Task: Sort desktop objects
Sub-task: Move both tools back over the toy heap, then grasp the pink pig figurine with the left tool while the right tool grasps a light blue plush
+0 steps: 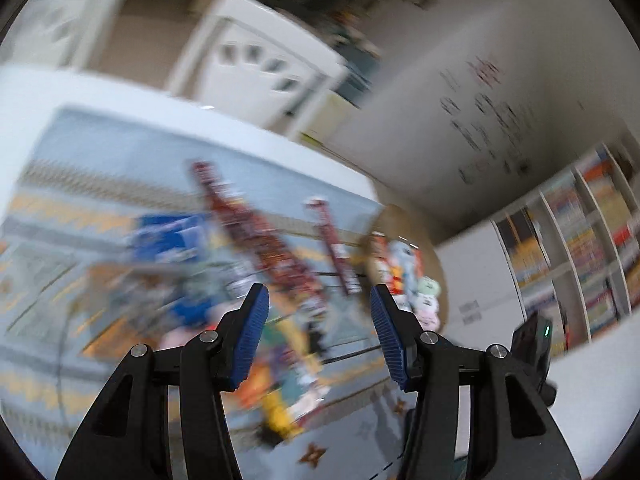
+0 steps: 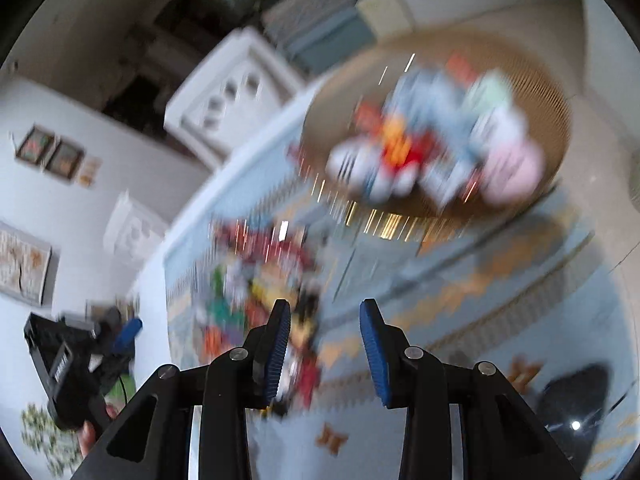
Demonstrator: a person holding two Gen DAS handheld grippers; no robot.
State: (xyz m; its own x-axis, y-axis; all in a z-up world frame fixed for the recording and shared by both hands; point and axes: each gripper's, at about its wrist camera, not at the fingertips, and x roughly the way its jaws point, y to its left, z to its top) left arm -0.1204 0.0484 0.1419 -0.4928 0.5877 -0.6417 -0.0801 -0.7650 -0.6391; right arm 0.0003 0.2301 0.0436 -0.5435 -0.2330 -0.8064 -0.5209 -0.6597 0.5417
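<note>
Both views are blurred by motion. A heap of colourful packets and small objects [image 1: 280, 300] lies on a pale blue patterned tablecloth [image 1: 100, 168]; the heap also shows in the right wrist view [image 2: 264, 292]. A round woven tray [image 2: 540, 92] holds soft toys [image 2: 432, 148]; the tray's toys also show in the left wrist view [image 1: 408, 276]. My left gripper [image 1: 318, 298] is open and empty above the heap. My right gripper [image 2: 325, 311] is open and empty above the cloth beside the heap. The left gripper's body appears in the right wrist view [image 2: 76, 356].
A white cabinet [image 1: 260, 64] stands behind the table. A bookshelf [image 1: 580, 248] fills the right side. A whiteboard wall [image 1: 480, 100] is behind. A dark object [image 2: 576, 396] lies on the cloth at the near right.
</note>
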